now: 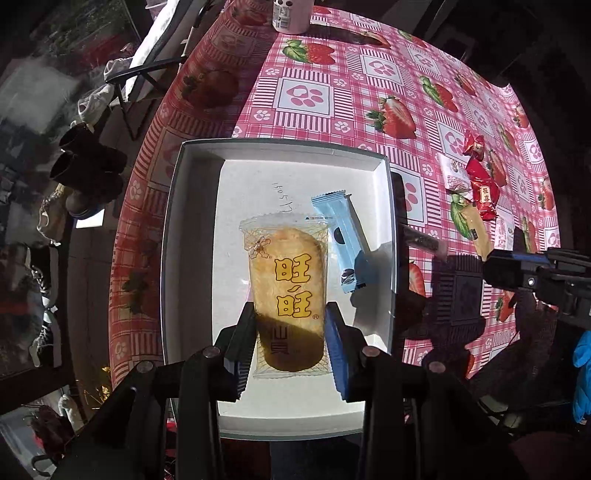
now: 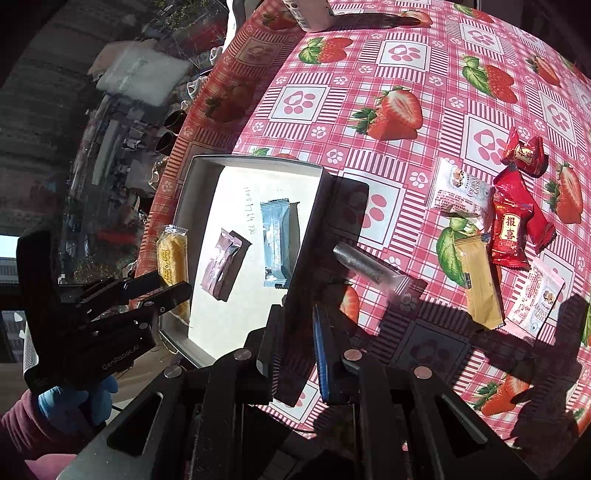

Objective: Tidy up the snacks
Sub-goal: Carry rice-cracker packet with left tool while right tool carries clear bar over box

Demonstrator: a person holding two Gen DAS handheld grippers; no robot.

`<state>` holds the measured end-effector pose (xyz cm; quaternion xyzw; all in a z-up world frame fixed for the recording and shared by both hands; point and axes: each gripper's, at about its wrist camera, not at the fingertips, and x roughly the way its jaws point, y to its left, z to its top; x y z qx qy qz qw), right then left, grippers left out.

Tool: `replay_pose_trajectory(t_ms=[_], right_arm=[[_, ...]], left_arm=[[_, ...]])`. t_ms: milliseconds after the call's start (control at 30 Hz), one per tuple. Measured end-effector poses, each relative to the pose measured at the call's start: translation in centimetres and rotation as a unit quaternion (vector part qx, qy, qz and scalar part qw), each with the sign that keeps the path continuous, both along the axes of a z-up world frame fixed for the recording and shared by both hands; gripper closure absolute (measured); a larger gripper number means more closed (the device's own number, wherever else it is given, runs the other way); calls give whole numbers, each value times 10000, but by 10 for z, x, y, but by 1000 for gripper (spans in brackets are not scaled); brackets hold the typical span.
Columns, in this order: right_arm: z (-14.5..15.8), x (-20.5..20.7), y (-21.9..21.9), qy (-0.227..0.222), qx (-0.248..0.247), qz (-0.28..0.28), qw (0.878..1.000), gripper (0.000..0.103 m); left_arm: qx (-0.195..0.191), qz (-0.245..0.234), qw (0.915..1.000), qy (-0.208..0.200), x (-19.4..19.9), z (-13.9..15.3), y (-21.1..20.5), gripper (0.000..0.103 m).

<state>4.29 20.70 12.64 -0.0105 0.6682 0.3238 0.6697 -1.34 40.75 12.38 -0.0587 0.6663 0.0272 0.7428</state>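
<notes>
A white tray (image 1: 384, 206) sits at the table's near left; it also shows in the right wrist view (image 2: 199, 177). My left gripper (image 1: 290, 334) is shut on a yellow rice-cracker packet (image 1: 288, 280) and holds it over the tray; from the right wrist view the packet (image 2: 173, 258) hangs at the tray's left rim. A blue packet (image 1: 341, 236) lies in the tray, also seen in the right wrist view (image 2: 276, 240) beside a pink-silver packet (image 2: 221, 264). My right gripper (image 2: 297, 339) is open and empty above the tray's right wall. A silver packet (image 2: 373, 269) lies just beyond it.
Loose snacks lie on the strawberry tablecloth at the right: red packets (image 2: 511, 225), white packets (image 2: 461, 192), a tan packet (image 2: 480, 280). A white container (image 1: 291, 16) stands at the far edge. The table edge runs along the left, with chairs and shoes below.
</notes>
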Motion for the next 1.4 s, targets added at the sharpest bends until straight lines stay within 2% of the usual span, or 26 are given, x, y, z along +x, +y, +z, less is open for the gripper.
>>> replay_pose_trajectory(t_ms=[100,167,200,300,400,467,533,567,600,633,700,833,933,1033,1133,1233,1367,1400], right_arm=[[-9,-10,25,-207,-387,-92,9990,83],[-27,-4,25,-182,-973,-331,9945,44],[-37,1,23,-275,-1354,-374,9897,20],[-60,11,23,-721,-2017,24,9768,21],[-84,17,35,-1074,-2474,795,9596,21],[-103,19,45,-1124,-2619,1292,9498,23],[-118,18,52,-1024,-2612,1631,9459,37],[-120,17,53,-1063,-2606,1685,9447,37],[-119,18,51,-1036,-2499,1644,9486,47],[-121,19,48,-816,-2377,1538,9556,64],[-121,22,40,-662,-2359,1227,9617,87],[-111,20,17,-460,-2248,622,9713,88],[-90,18,0,-335,-1955,183,9800,88],[-66,10,-3,-229,-1561,-34,9875,88],[-51,-2,13,-105,-1248,20,9921,87],[-52,-13,46,77,-1162,173,9930,87],[-51,-23,91,72,-1368,572,9889,87],[-52,-24,97,54,-1456,665,9871,87]], left_arm=[[-7,-175,9995,265,0,-21,19,64],[-57,-275,9990,357,-2,-28,27,64],[-114,-323,9987,379,-3,-29,29,64],[-145,-499,9977,433,-6,-34,31,63],[-13,-698,9961,535,-8,-39,28,63],[41,-754,9954,583,-10,-42,26,63],[-6,-726,9954,625,-12,-44,26,63],[-28,-684,9957,632,-13,-45,26,63],[-63,-645,9959,639,-15,-46,26,63],[-103,-605,9960,652,-16,-47,27,63],[-138,-534,9961,688,-17,-50,28,63],[-164,-493,9969,592,-14,-49,29,63],[-94,-567,9972,469,-11,-48,29,63],[-111,-620,9972,405,-10,-50,29,63],[-126,-713,9969,303,-6,-53,24,63],[-203,-723,9970,208,-5,-53,23,63],[-307,-725,9968,137,-3,-52,26,62],[-289,-742,9967,140,-3,-53,26,56]])
